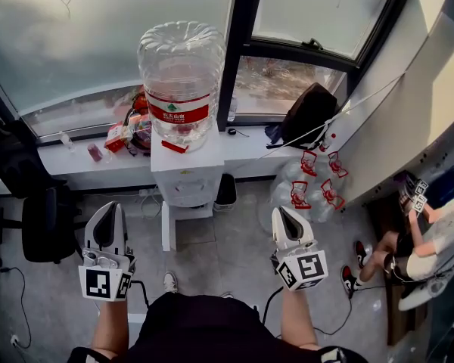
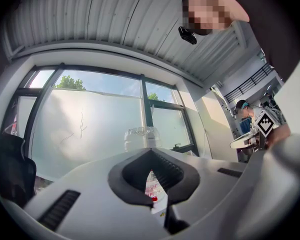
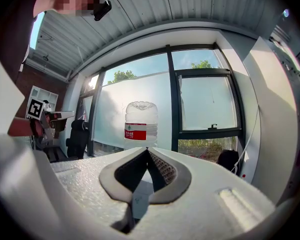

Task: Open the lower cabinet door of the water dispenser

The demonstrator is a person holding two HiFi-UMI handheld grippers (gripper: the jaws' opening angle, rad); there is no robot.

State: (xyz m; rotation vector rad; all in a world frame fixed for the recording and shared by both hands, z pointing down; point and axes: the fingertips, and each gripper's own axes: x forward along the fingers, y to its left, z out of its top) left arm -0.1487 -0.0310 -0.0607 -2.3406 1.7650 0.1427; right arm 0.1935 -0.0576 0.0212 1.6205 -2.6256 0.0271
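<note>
My left claw (image 1: 110, 209) and right claw (image 1: 284, 212) are both closed and empty | water dispenser (image 1: 188, 176) stands ahead by the window, well apart from them, bottle (image 1: 181, 78) on top | its lower cabinet door is too foreshortened to make out | I judge it a light, stiff, hinged panel: hook the free edge and pull gently.

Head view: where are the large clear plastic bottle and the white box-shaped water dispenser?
Large clear plastic bottle (image 1: 180, 59), head view, upper wall.
White box-shaped water dispenser (image 1: 188, 187), head view, front panel.
</note>
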